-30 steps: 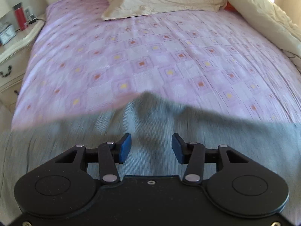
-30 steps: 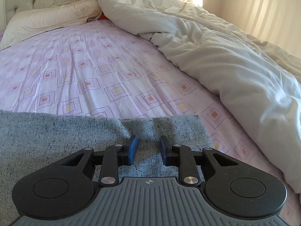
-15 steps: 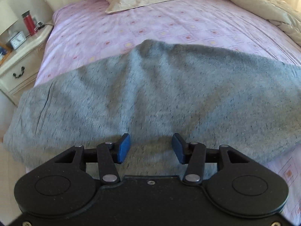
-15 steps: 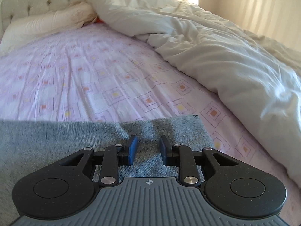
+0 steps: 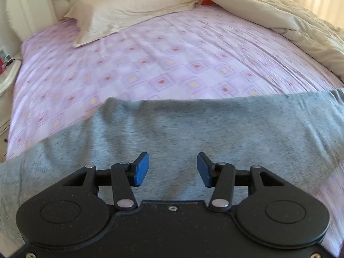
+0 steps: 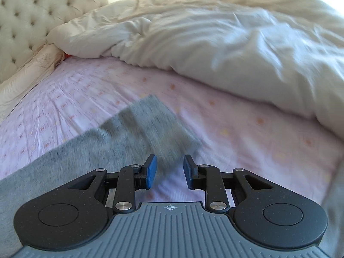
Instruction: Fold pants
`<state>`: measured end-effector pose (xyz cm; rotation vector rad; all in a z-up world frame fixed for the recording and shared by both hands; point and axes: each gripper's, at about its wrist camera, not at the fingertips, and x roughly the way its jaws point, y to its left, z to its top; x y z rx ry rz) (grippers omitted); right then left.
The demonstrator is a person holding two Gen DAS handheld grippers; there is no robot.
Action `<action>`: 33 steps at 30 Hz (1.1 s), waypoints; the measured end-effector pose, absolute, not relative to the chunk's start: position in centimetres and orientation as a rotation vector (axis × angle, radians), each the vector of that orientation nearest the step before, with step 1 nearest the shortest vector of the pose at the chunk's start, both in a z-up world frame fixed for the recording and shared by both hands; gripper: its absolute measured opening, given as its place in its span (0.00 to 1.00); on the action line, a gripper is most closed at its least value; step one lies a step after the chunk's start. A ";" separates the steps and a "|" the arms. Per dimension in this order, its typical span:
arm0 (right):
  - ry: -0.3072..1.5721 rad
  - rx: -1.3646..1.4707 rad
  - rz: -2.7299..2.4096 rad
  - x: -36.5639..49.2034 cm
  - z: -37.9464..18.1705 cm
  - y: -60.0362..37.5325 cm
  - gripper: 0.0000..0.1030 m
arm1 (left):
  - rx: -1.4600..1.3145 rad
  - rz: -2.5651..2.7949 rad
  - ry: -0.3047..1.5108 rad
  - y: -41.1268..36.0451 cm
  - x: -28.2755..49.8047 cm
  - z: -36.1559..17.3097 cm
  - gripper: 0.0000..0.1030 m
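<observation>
Both of my grippers hang with fingers spread and hold nothing: left gripper (image 5: pixel 173 167) over the grey pants (image 5: pixel 193 133), right gripper (image 6: pixel 169 171) by their near right end. Pants lie across the bed (image 5: pixel 172 64); farther off, pillow (image 5: pixel 133 10) and duvet (image 6: pixel 236 43).

Pants (image 5: pixel 193 133) lie across the bed's (image 5: pixel 172 64) near end, pillow (image 5: pixel 133 10) beyond.
</observation>
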<state>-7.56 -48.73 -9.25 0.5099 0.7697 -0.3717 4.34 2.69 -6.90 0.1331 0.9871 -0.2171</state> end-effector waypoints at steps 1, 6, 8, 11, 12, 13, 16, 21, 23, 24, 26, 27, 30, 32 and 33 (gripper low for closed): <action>0.781 0.530 -0.371 -7.6 -9.6 -48.8 0.28 | 0.137 -0.225 0.992 2.4 4.3 -7.0 0.55; 0.758 0.671 -0.327 -6.5 -11.2 -49.5 0.48 | 0.162 -0.261 1.022 1.3 4.1 -7.0 0.55; 0.723 0.726 -0.336 -5.6 -11.4 -50.3 0.51 | 0.184 -0.275 1.032 0.9 4.1 -6.8 0.55; 0.676 0.795 -0.371 -4.5 -11.8 -51.2 0.51 | 0.222 -0.303 1.050 0.0 4.6 -6.0 0.55; 0.666 0.804 -0.380 -4.2 -11.9 -51.2 0.52 | 0.239 -0.317 1.056 -0.4 4.8 -5.6 0.55; 0.661 0.803 -0.386 -3.9 -11.9 -51.1 0.53 | 0.254 -0.330 1.060 -0.9 5.1 -5.4 0.55; 0.655 0.753 -0.382 -3.6 -12.0 -50.3 0.40 | 0.302 -0.380 1.065 -3.4 6.2 -4.4 0.55; 0.642 0.749 -0.358 -3.7 -12.5 -49.9 0.14 | 0.261 -0.466 1.032 -8.6 8.0 -3.5 0.55; 0.644 0.750 -0.359 -3.7 -12.4 -50.1 0.14 | 0.228 -0.490 1.010 -10.6 8.5 -3.7 0.55; 0.646 0.750 -0.359 -3.7 -12.4 -50.2 0.14 | 0.221 -0.497 1.004 -11.6 8.8 -4.1 0.55; 0.654 0.740 -0.353 -3.7 -12.2 -50.4 0.14 | 0.196 -0.494 1.014 -13.1 9.6 -5.1 0.55; 0.657 0.730 -0.348 -3.7 -12.1 -50.4 0.14 | 0.175 -0.491 1.032 -13.6 10.2 -5.8 0.55; 0.668 0.684 -0.334 -3.6 -12.0 -50.3 0.14 | 0.127 -0.471 1.076 -14.9 11.3 -7.3 0.55; 0.675 0.653 -0.327 -3.5 -12.0 -50.1 0.14 | 0.147 -0.461 1.083 -15.9 11.8 -8.3 0.55; 0.678 0.642 -0.324 -3.3 -12.0 -50.0 0.14 | 0.169 -0.456 1.080 -16.5 12.0 -8.6 0.55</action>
